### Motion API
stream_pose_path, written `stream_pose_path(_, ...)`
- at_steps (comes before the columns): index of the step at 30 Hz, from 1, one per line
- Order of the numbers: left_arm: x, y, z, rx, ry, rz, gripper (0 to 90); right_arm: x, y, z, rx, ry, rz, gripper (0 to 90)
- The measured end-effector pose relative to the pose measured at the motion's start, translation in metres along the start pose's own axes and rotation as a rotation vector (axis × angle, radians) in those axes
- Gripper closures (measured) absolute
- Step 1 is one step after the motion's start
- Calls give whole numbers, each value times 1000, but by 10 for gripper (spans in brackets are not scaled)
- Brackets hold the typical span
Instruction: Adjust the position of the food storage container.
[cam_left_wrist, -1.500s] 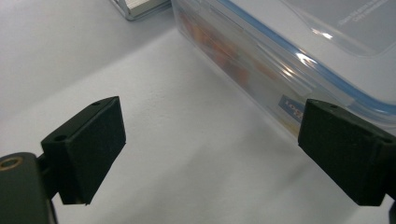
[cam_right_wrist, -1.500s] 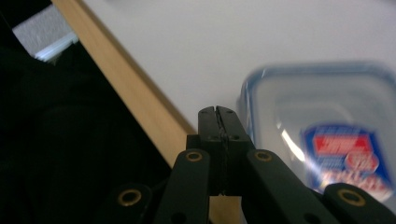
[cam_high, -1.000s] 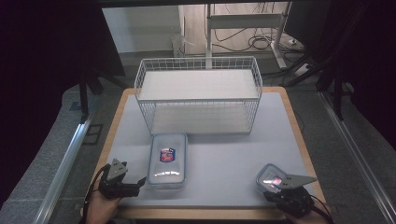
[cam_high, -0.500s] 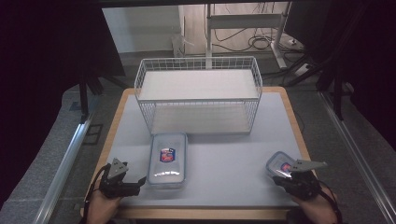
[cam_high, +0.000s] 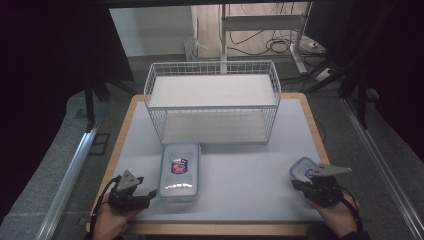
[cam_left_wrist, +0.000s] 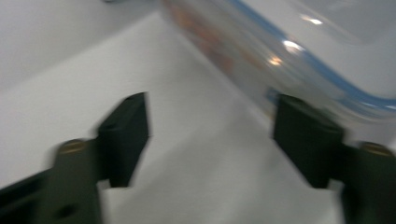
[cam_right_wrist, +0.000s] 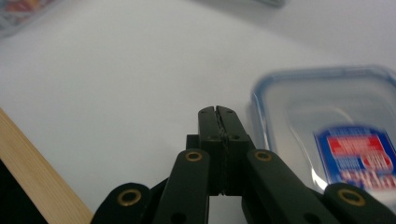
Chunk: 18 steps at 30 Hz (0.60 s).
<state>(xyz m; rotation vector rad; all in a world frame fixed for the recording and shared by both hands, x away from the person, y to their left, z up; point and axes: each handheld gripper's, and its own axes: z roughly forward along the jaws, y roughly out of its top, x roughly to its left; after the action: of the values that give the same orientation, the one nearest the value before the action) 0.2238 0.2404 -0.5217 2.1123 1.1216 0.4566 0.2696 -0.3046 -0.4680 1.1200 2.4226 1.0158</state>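
The large container (cam_high: 179, 171) lies flat, long axis toward the basket (cam_high: 212, 102).

High view looks forward and down over the whole table (cam_high: 240, 175). Left gripper view sits low, close against the large container (cam_left_wrist: 289, 51). Right gripper view, near the front right corner, shares the small container (cam_right_wrist: 336, 135).

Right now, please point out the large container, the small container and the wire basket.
large container (cam_high: 179, 171): high view, middle of its lid.
small container (cam_high: 302, 168): high view, lid part beside the right gripper.
wire basket (cam_high: 212, 126): high view, front wire wall.
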Motion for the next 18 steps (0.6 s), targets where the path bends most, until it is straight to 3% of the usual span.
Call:
stream_pose_path(2,-3,1,3,15,-38,11,550,4,14,5,-14,13,-19,897)
stream_pose_path(6,-5,3,5,24,-52,-6,637,7,32,17,-18,63,-43,895)
stream_pose_path(9,-5,3,6,27,-109,-16,747,7,44,25,-25,97,-39,896)
stream_pose_path(10,-5,3,6,27,-109,-16,779,7,44,25,-25,97,-39,896)
stream_pose_path(14,-9,6,9,35,-165,-10,863,9,64,35,-29,146,-28,895)
stream_pose_path(18,-16,11,15,44,-216,7,888,12,74,40,-53,162,-33,890)
